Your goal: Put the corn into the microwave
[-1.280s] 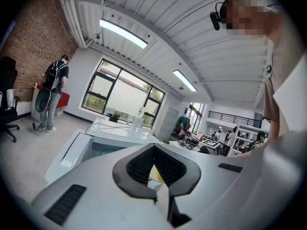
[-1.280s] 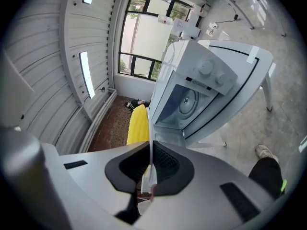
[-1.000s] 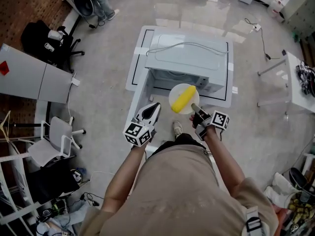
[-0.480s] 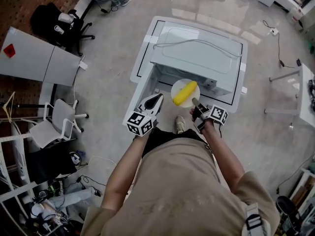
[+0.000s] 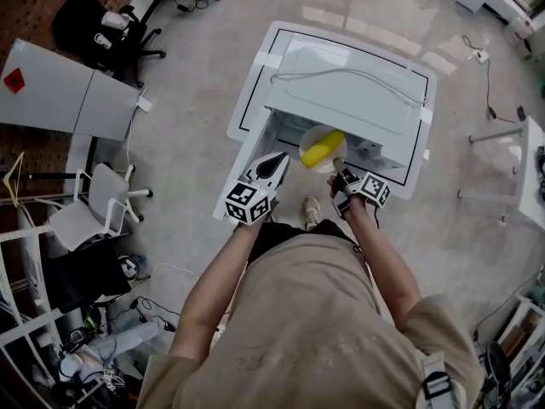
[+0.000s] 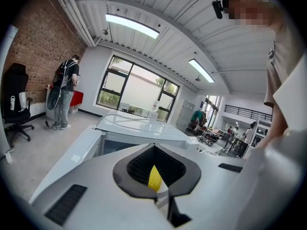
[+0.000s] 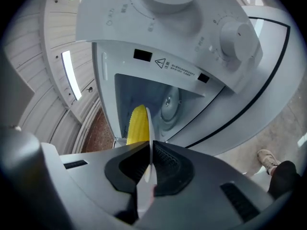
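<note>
A yellow corn cob (image 5: 324, 151) lies on a white plate (image 5: 312, 135). My right gripper (image 5: 339, 167) is shut on the plate's near rim and holds it at the open front of the white microwave (image 5: 349, 92). In the right gripper view the plate (image 7: 149, 138) is edge-on between the pads, with the corn (image 7: 138, 123) beside it and the microwave cavity (image 7: 163, 99) right behind. My left gripper (image 5: 278, 160) is left of the plate with its jaws together and nothing held. The microwave door (image 5: 243, 160) hangs open on the left.
The microwave stands on a low white platform (image 5: 409, 177) on the grey floor. Office chairs (image 5: 94, 216), a grey panel (image 5: 64, 100) and cables lie to the left, and a white table (image 5: 519, 177) to the right. The person's shoe (image 5: 308, 214) is below the plate.
Both grippers have sunk and moved toward the microwave. The plate with the corn has come from in front of the opening to its mouth.
</note>
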`<state>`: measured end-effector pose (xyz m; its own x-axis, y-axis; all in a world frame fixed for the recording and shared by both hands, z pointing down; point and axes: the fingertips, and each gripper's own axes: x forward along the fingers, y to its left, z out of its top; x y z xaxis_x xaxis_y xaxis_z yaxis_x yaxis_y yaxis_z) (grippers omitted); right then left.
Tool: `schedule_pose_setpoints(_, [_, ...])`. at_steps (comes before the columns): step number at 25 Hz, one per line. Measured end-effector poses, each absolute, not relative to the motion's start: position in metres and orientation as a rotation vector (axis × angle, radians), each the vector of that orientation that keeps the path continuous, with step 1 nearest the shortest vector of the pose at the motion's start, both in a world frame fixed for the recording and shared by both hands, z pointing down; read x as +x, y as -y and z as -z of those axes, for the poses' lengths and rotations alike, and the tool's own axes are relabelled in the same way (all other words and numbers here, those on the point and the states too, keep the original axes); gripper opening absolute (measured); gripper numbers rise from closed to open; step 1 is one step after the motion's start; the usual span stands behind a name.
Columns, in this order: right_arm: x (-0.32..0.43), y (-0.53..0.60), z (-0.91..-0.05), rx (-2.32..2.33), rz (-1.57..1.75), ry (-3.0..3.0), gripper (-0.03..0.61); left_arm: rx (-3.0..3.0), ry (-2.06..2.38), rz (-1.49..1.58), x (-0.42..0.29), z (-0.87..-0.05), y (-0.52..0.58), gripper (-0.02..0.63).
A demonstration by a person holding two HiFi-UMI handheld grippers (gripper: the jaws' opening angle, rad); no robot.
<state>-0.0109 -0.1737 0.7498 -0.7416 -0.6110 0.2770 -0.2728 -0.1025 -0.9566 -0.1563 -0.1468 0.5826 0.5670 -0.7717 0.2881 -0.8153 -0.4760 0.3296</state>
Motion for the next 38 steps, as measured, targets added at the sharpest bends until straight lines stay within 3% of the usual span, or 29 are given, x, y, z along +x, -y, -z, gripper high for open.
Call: schedule_pose_setpoints(38, [-0.023, 0.274, -0.808, -1.207, 1.807, -1.631, 0.017, 2.395, 1.106, -0.235, -0.154, -0.609, 0.195, 0.002])
